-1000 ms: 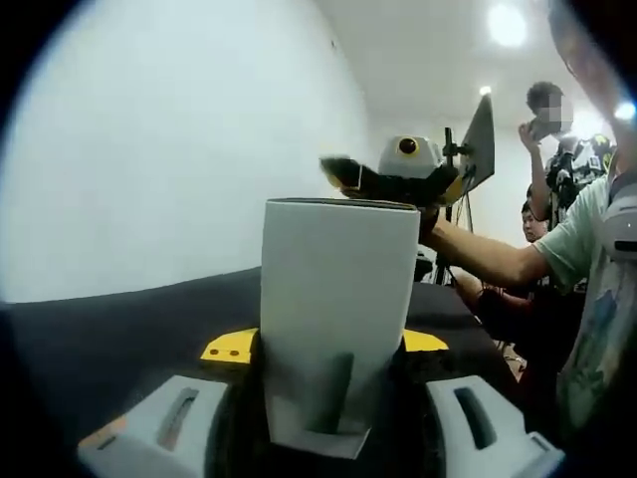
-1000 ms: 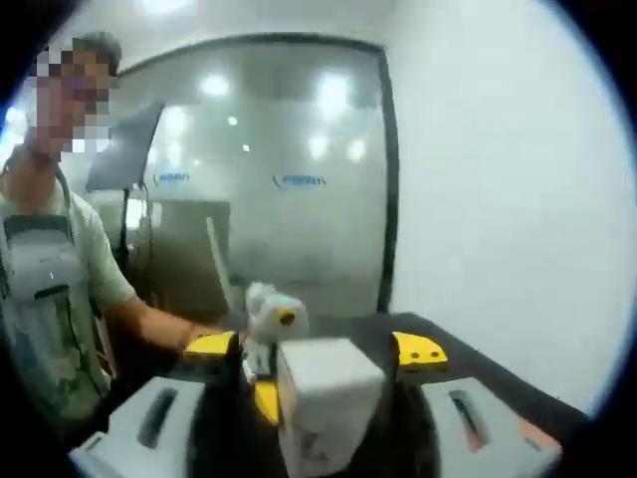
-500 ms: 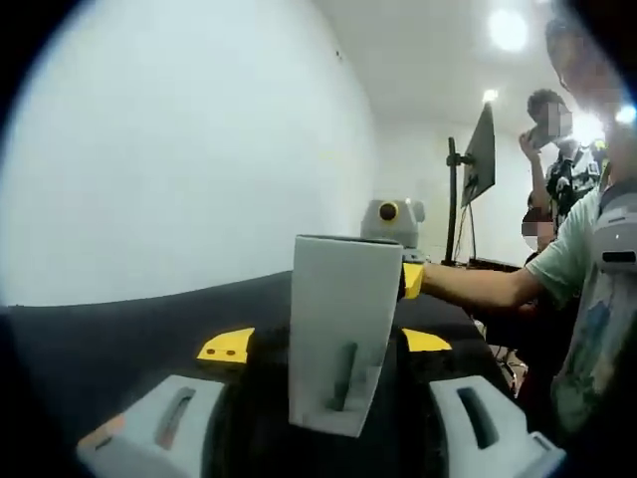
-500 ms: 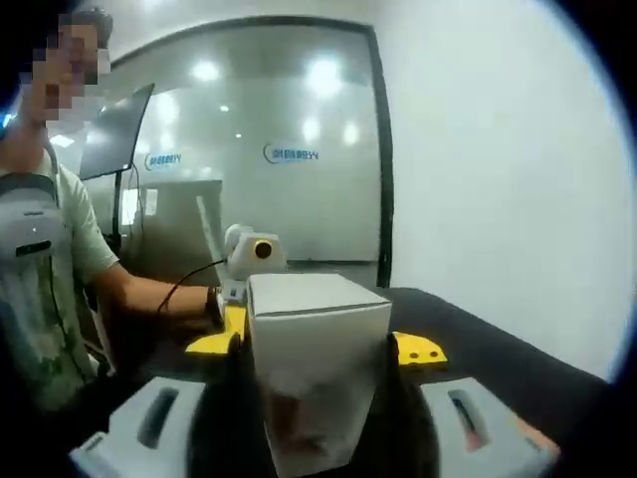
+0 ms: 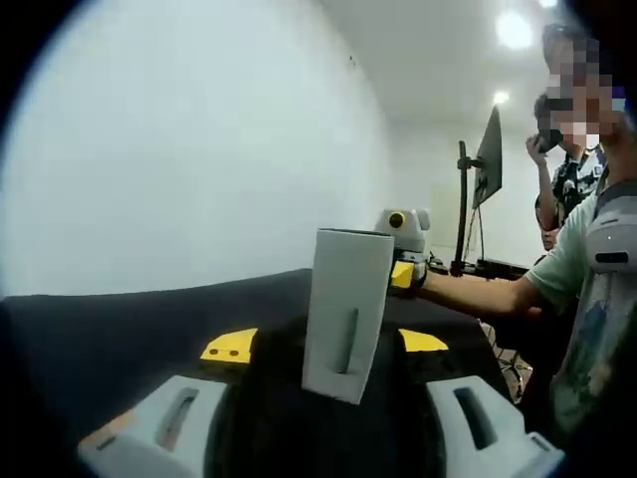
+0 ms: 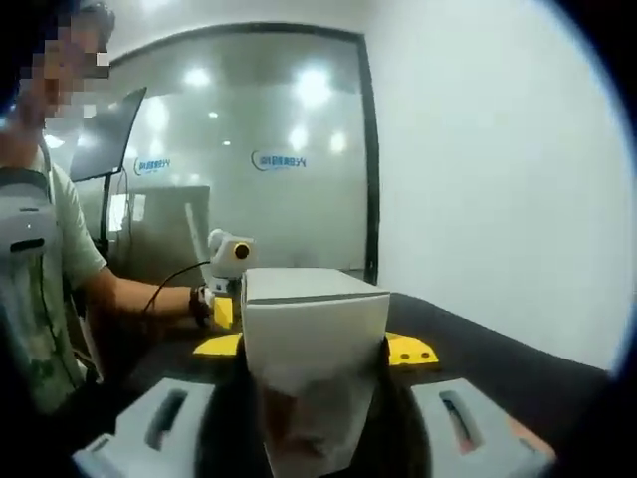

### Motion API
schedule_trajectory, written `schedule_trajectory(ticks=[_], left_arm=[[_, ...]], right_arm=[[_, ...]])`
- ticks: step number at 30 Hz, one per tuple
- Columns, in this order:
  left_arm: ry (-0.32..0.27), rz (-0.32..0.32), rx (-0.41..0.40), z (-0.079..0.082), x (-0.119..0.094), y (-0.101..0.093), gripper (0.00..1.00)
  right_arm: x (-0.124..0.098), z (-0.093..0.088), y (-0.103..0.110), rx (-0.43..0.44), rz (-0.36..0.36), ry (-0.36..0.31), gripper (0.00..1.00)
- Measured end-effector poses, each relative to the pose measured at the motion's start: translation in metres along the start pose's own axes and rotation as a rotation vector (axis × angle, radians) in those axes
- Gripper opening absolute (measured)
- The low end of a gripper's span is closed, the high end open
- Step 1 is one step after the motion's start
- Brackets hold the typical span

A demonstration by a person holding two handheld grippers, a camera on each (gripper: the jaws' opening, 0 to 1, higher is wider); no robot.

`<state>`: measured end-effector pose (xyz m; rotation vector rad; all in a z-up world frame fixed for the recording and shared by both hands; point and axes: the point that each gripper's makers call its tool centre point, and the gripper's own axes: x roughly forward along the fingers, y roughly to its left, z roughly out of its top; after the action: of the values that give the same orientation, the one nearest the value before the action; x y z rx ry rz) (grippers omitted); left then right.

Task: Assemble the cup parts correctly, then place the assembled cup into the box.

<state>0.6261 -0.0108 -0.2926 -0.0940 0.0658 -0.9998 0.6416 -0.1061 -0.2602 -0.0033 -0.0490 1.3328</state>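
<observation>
Standing upright between tool (image 5: 328, 349) jaws: cup part (image 5: 343, 311)

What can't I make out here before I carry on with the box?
- Left gripper view: the white box hides the gap of the left tongs, so the grip is unclear.
- Right gripper view: the box covers the right tongs the same way.
- Both views: the box's inside is hidden by its walls.

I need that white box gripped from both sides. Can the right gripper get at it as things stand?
Probably yes: the white box stands between the right gripper jaws, with nothing between them.
</observation>
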Motion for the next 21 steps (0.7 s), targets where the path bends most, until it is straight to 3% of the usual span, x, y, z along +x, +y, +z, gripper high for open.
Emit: schedule_trajectory(ticks=[4,7,11,13,14,15,18,21], left_arm=[[0.008,-0.014,0.004,-0.002,0.007,-0.011,0.49],[0.013,-0.020,0.004,-0.002,0.008,-0.011,0.48],[0.013,-0.029,0.002,-0.005,0.010,-0.017,0.47],[0.012,-0.032,-0.003,-0.007,0.012,-0.019,0.47],[0.014,-0.034,-0.004,-0.008,0.013,-0.021,0.47],[0.017,-0.035,-0.005,-0.009,0.012,-0.018,0.47],[0.018,-0.041,-0.006,-0.008,0.013,-0.020,0.47],[0.017,-0.043,-0.005,-0.005,0.012,-0.016,0.47]], right_arm=[[-0.018,0.016,-0.009,0.018,-0.038,-0.049,0.48],[-0.030,0.025,-0.017,-0.022,-0.080,-0.071,0.48],[-0.046,0.012,-0.017,-0.030,-0.081,-0.056,0.48],[-0.048,-0.006,-0.018,-0.052,-0.095,0.000,0.48],[-0.048,0.011,-0.018,-0.024,-0.105,-0.119,0.48],[-0.051,0.001,-0.018,-0.019,-0.103,-0.061,0.49],[-0.057,0.002,-0.021,-0.007,-0.127,-0.100,0.49],[-0.057,0.003,-0.018,-0.008,-0.125,-0.097,0.50]])
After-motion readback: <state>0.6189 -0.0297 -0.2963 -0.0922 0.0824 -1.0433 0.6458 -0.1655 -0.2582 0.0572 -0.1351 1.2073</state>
